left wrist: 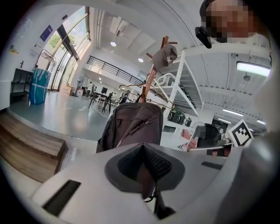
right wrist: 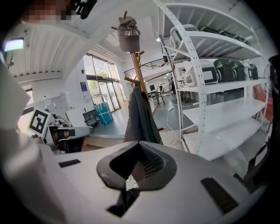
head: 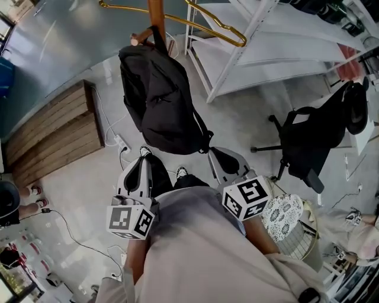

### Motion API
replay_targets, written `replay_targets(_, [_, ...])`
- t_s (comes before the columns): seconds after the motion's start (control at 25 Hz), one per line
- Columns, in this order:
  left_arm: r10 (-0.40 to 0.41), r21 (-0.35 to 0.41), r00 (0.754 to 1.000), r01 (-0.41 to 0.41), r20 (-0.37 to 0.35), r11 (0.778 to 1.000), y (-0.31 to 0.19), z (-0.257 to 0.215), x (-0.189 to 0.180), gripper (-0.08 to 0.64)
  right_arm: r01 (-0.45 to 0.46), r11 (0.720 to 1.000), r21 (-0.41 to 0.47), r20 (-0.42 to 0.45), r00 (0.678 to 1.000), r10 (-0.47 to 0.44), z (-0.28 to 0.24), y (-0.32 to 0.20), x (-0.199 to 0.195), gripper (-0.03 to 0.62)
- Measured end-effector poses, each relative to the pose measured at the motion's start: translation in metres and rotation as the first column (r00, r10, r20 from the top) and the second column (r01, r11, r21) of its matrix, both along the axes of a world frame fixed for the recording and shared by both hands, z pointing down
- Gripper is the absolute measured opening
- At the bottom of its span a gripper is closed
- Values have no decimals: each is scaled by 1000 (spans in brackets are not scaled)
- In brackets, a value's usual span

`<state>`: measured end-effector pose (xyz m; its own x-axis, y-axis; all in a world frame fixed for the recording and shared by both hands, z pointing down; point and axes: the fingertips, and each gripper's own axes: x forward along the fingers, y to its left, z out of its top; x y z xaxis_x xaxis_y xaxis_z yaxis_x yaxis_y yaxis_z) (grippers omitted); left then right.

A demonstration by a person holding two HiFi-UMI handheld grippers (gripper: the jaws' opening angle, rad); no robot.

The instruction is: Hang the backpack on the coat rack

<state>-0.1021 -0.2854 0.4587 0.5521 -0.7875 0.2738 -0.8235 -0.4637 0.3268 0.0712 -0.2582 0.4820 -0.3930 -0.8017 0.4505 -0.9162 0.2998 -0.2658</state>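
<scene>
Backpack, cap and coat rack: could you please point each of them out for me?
backpack [head: 163,106], head view, middle of its black front.
cap [right wrist: 128,36], right gripper view, its grey crown.
coat rack [head: 156,13], head view, its wooden pole.

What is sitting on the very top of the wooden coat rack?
A grey cap sits on top of the coat rack. The cap covers the pole's tip, so that cannot be seen. The black backpack hangs lower down.
</scene>
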Motion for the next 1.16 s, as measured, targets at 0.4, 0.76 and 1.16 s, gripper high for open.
replay_targets(0.4, [-17, 0, 1000, 17, -14, 1000, -3, 4, -5, 6, 10, 1000, -6, -91, 996, -10, 1, -7, -10, 8])
replay_targets(0.76, [3, -8, 1000, -3, -27, 1000, -2, 6, 2, 6, 18, 1000, -15, -149, 989, -20, 5, -3, -17, 8])
replay_targets(1.16, [8, -9, 1000, -8, -22, 1000, -1, 4, 3, 6, 26, 999, -25, -133, 991, -29, 7, -1, -24, 8])
